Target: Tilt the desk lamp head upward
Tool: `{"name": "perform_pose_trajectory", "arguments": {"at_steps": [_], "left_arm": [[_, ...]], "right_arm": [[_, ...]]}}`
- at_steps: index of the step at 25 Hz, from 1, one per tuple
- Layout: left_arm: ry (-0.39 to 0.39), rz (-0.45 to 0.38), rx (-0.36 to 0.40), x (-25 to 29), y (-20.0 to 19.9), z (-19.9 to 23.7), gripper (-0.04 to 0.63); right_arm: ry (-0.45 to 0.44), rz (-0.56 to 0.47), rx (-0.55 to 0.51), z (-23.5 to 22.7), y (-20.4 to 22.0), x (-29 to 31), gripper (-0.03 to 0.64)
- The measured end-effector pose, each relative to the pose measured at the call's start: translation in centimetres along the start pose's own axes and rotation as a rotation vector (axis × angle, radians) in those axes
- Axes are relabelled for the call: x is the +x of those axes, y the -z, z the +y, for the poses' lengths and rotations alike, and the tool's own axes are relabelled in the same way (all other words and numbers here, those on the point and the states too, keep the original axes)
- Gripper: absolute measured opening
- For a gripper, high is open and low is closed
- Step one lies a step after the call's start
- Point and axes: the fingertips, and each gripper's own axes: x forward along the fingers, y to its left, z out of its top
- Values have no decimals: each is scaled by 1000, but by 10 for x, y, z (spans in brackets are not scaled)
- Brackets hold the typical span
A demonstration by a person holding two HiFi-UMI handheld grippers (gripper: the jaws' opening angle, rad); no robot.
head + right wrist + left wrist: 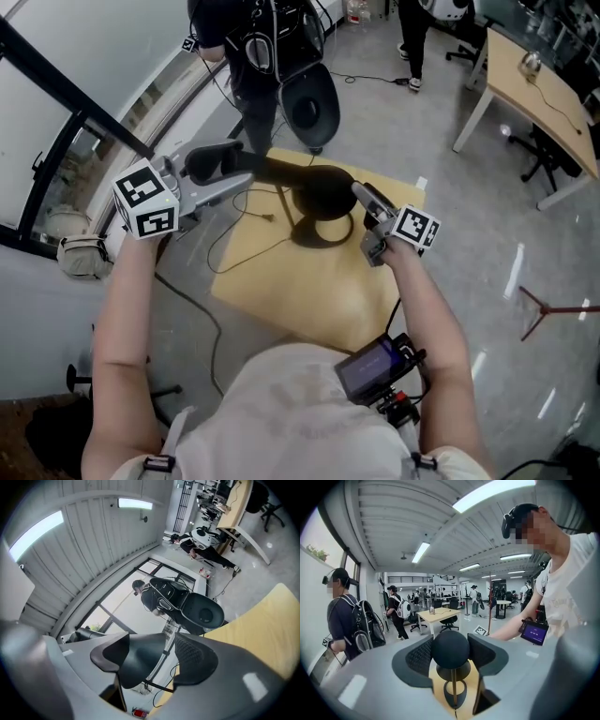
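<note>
Honestly the right gripper, jaws spread wide and empty, looks nearer the lamp head, just ahead and above it, while the left gripper seems clamped on the lamp's black ball over the table

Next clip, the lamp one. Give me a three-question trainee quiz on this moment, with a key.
1. What sits between the pads of the left gripper?
2. True or false: the desk lamp stands on the floor.
3. The jaws of the right gripper are: A apart; B pressed together; C out of every view.
Key: 1, the lamp's ball end, gripped. 2, false: it stands on the wooden table. 3, A.
</note>
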Motion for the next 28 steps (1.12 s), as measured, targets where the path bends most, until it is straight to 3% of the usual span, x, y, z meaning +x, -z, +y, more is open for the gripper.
{"name": "perform_pose_trajectory", "arguments": {"at_steps": [11,15,19,24,28], "left_arm": [[6,58,0,5,4,2,227],[0,63,3,5,4,2,225],[-1,74,1,5,5,2,225],[-1,85,-11,5,6,1,224],[-5,109,-34,6,9,2,222]], "right_arm": [[81,34,167,-21,13,9,277],[62,47,155,-15,11,11,210],[28,65,144,-8,11,15,212],[76,77,135,-8,8,10,209],[30,52,112,0,-3,11,207]]}}
